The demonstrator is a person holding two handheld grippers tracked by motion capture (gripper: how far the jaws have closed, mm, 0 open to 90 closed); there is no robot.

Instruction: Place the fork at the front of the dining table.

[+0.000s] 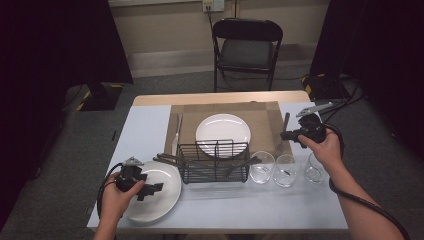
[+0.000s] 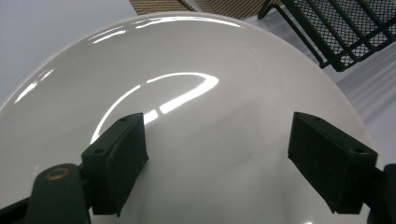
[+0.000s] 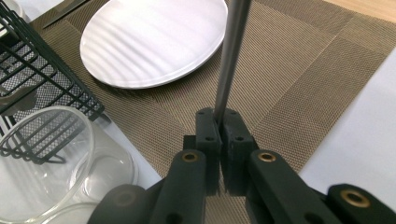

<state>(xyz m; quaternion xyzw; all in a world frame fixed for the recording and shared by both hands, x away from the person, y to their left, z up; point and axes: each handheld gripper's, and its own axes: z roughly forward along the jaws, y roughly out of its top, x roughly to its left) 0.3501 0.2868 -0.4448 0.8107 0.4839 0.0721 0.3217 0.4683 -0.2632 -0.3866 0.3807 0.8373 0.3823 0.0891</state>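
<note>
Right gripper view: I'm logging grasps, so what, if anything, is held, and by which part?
The right gripper is shut on a slim dark utensil, clamped at one end of its handle; which utensil cannot be told. The left gripper holds nothing.

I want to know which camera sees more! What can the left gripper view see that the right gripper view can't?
The left gripper view alone looks down on the near white plate, with the left gripper open above it, jaws wide apart.

The right gripper view alone has the right gripper shut on a thin grey utensil, the far white plate on the woven placemat, and a clear glass.

Both catch part of the black wire basket and the pale table cover.
</note>
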